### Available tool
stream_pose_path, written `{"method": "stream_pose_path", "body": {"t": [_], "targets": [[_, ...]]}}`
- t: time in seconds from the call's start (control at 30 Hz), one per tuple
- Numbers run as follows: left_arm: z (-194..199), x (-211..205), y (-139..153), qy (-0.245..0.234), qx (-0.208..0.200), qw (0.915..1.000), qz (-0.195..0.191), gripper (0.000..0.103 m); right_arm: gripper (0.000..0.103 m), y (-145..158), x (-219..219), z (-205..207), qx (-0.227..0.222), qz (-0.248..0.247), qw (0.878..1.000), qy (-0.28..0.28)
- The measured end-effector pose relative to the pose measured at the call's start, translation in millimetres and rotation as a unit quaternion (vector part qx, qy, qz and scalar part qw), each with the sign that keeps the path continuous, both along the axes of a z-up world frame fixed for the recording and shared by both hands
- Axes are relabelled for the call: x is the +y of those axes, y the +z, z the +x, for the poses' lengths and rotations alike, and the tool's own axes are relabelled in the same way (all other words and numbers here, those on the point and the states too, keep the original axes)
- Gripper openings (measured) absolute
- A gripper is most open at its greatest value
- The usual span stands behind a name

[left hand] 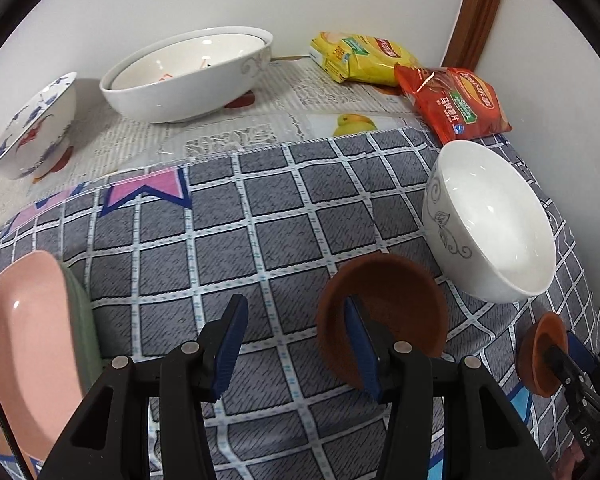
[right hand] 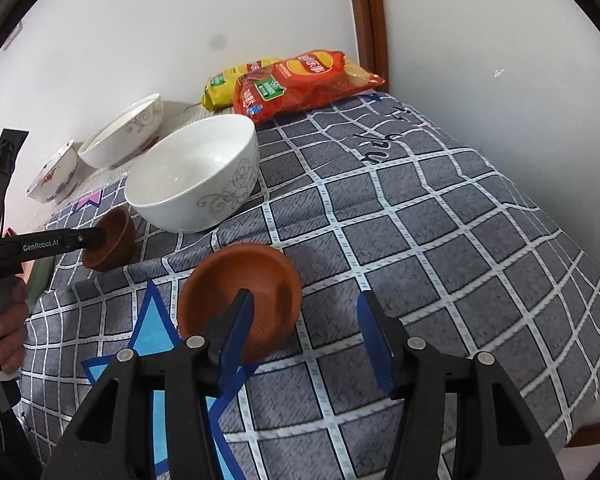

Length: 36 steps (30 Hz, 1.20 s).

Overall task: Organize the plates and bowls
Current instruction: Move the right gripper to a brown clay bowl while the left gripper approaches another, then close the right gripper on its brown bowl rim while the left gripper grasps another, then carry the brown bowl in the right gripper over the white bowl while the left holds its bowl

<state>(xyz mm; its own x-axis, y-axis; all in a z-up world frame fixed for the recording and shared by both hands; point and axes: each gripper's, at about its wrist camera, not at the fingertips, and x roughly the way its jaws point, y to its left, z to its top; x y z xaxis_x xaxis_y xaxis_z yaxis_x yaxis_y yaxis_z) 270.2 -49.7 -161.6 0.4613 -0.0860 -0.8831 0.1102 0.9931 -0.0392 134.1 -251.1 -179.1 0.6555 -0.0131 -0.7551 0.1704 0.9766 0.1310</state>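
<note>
Hiding brown bowl (left hand: 384, 316) rim, left tongs (left hand: 296, 344) finger

Illumination even and moderately bright in both views, diffuse, from above. Small specular highlights on the plain white bowl (left hand: 496, 220) and the pink plate (left hand: 28, 336); minor glare on the red snack bag (left hand: 456, 104). Shadows soft, lying close beneath the brown bowl (right hand: 240, 300). Strong fisheye curvature: grid lines of the checked cloth (left hand: 260, 216) bow outward, and a black vignette rings each frame. Focus acceptable at centre; slight softness at the margins.
</note>
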Motion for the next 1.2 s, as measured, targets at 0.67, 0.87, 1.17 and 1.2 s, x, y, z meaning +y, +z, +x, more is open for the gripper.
{"method": "stream_pose_path", "body": {"t": [0.67, 0.87, 1.17, 1.2], "targets": [[1.1, -13.6, -1.6, -0.023, 0.001, 0.9995, -0.020, 0.012, 0.013, -7.1, 7.8, 10.9, 0.002, -0.005, 1.000, 0.007], [-2.4, -8.3, 11.3, -0.022, -0.002, 0.9991, -0.037, 0.008, 0.009, 1.0, 6.9, 7.3, -0.011, 0.022, 1.000, 0.001], [-5.2, 5.4, 46.5, -0.009, -0.031, 0.9989, -0.033, 0.008, 0.009, 30.2, 11.3, -0.2, -0.029, 0.015, 0.999, -0.002], [-4.4, 6.7, 52.0, -0.007, -0.037, 0.9989, -0.030, 0.008, 0.009, 36.5, 11.7, -0.7, -0.033, 0.013, 0.999, -0.004]]}}
